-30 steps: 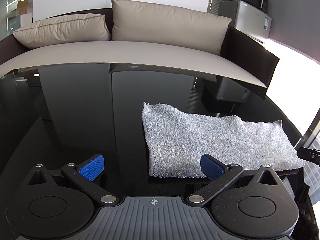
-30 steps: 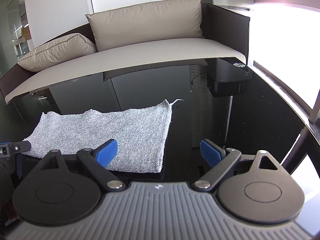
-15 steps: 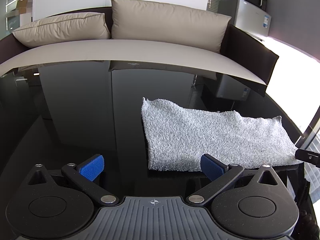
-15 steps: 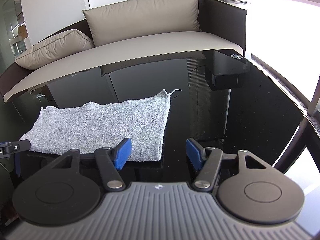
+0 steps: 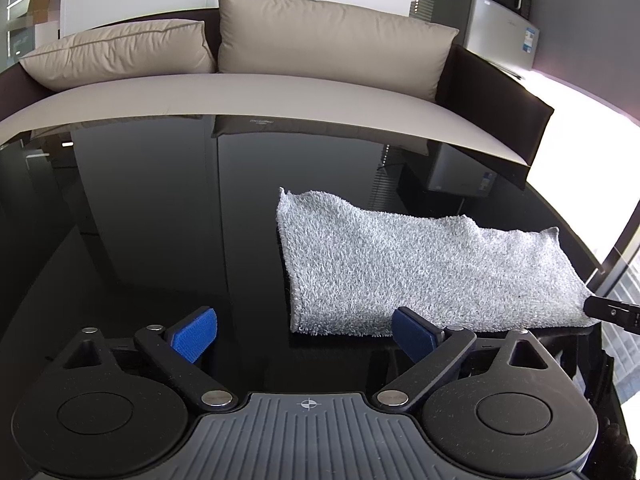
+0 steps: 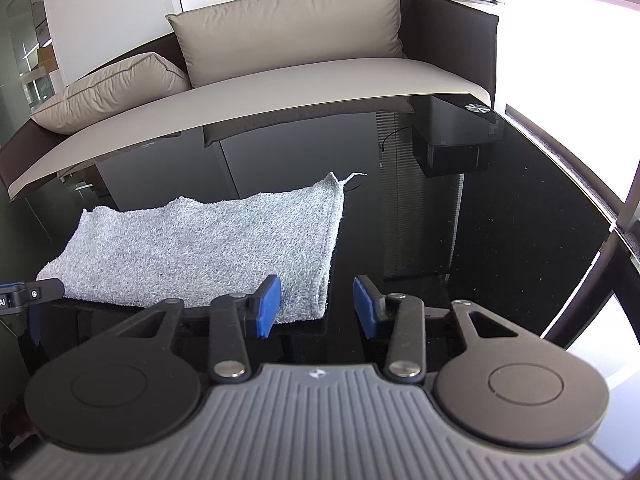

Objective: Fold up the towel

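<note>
A grey terry towel (image 5: pixel 420 272) lies folded in a long strip on the glossy black table (image 5: pixel 160 220). My left gripper (image 5: pixel 306 334) is at the towel's near left corner, which sits between its blue pads. The jaws are wide and closing, with no pad pressing on the cloth. In the right wrist view the towel (image 6: pixel 208 252) stretches leftward. My right gripper (image 6: pixel 316 306) straddles its near right corner, jaws half closed and still closing. The left pad is at the cloth; the right pad stands apart from it. Each gripper's tip shows in the other's view.
A sofa with beige cushions (image 5: pixel 332 40) runs along the table's far edge. A fridge with a microwave on top (image 5: pixel 500 20) stands at the back right. A small metal disc (image 6: pixel 478 107) sits at the table's far right corner. Bright windows lie to the right.
The right gripper's jaws have narrowed a lot around the towel's corner. The left jaws have narrowed slightly. The towel and both hands have stayed where they were.
</note>
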The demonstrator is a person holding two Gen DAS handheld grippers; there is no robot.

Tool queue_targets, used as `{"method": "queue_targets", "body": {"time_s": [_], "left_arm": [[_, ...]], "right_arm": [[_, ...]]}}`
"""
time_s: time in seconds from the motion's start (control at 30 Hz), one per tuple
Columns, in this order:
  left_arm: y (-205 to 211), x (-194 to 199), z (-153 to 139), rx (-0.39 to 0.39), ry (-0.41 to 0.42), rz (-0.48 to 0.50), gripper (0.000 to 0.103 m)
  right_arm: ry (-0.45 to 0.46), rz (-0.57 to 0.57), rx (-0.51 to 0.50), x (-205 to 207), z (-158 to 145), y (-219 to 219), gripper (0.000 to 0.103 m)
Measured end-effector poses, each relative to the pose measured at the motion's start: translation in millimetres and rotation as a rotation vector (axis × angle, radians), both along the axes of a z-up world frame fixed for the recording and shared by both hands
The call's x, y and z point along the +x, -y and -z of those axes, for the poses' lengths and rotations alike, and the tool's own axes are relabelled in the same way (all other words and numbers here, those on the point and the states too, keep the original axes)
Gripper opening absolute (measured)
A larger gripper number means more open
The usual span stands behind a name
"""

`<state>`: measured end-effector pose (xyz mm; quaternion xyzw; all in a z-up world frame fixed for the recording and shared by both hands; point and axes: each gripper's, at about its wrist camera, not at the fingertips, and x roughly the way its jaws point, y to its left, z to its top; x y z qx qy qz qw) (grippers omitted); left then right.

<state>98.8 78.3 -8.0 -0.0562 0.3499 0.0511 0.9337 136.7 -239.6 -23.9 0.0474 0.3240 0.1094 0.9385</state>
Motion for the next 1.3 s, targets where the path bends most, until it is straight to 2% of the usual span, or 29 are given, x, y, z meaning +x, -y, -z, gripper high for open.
{"method": "queue_targets", "body": {"time_s": [0.03,0.1,0.2,0.5,0.63,0.8,0.87,1.07,1.3], "left_arm": [[0,0,0,-0.003,0.0,0.0,0.088],[1,-1,0,-0.002,0.003,0.003,0.08],[3,-1,0,0.009,0.007,0.013,0.074],[14,-3,-1,0.031,0.012,0.06,0.05],[17,-5,-2,0.03,0.011,0.077,0.044],[23,-8,-2,0.033,0.011,0.114,0.019],[26,-9,-2,0.036,0.011,0.128,0.014],[28,-11,-1,0.04,0.007,0.132,0.007],[31,-17,-2,0.052,0.001,0.133,0.007]], "right_arm": [[0.0,-0.001,-0.001,0,0,0,0.038],[0.0,-0.002,-0.004,0,0,0,0.032],[-0.002,0.0,-0.006,0,0,0,0.025],[-0.002,0.004,-0.02,0,1,1,0.014],[-0.001,0.014,-0.028,1,1,3,0.012],[0.001,0.029,-0.031,3,0,7,0.011],[0.002,0.033,-0.029,3,0,7,0.011],[0.004,0.069,-0.007,1,-3,12,0.011],[-0.016,0.079,0.02,-6,-6,15,0.011]]}}
